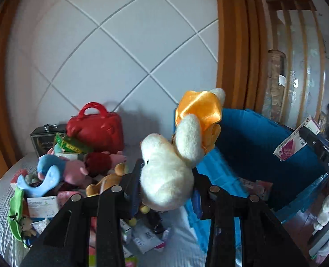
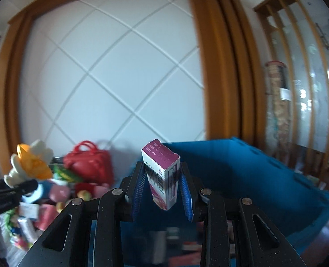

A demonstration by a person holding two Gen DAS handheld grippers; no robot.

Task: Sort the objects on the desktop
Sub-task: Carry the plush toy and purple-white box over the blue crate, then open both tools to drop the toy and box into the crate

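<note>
Clamped in my left gripper, the plush duck could snag the blue bin rim. My right gripper pinches the purple carton at a tilt (a loose-looking hold), so it may slip early.

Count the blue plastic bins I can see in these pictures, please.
1. The blue bin stands to the right of the toy pile, just beyond both tongs. A second one may be hidden outside the frames.

wall: white panel with diagonal grooves | frame: orange-brown wood | right: wooden slatted glass cabinet | light: daylight
</note>
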